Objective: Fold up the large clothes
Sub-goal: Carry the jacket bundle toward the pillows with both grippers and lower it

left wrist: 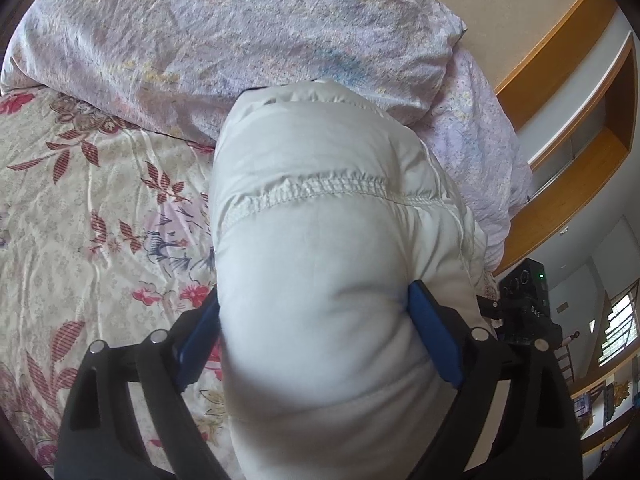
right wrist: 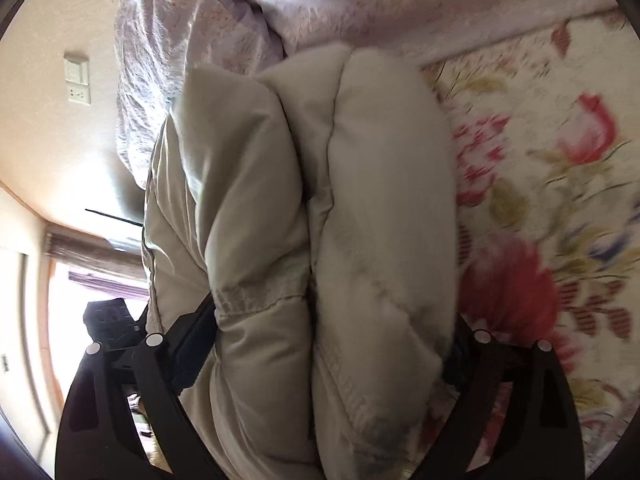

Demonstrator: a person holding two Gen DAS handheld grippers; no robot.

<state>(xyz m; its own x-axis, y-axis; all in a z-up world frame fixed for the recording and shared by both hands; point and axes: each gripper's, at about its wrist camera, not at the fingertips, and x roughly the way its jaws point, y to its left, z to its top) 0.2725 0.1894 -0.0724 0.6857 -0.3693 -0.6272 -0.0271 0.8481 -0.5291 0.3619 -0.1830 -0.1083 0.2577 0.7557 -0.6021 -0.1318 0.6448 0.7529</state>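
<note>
Jacket [left wrist: 320,240], white and padded, lies on the bed [left wrist: 100,208], its long axis running straight ahead between both sets of jaws toward the duvet [left wrist: 240,28]. Left gripper [left wrist: 316,340] and right gripper [right wrist: 328,344] each clamp a thick fold, jaws spread wide.

The puffy white quilted jacket [left wrist: 320,240] fills the whole gap between the left gripper's [left wrist: 316,340] blue pads, leaving no room there. Left of it, the floral bedsheet [left wrist: 100,220] lies flat and bare, giving open passage. Straight ahead, a bunched lilac duvet [left wrist: 240,32] rises as a soft wall against the jacket's far end. In the right wrist view the folded jacket bulk likewise packs the right gripper [right wrist: 332,340]; open sheet lies to the right of it.
</note>
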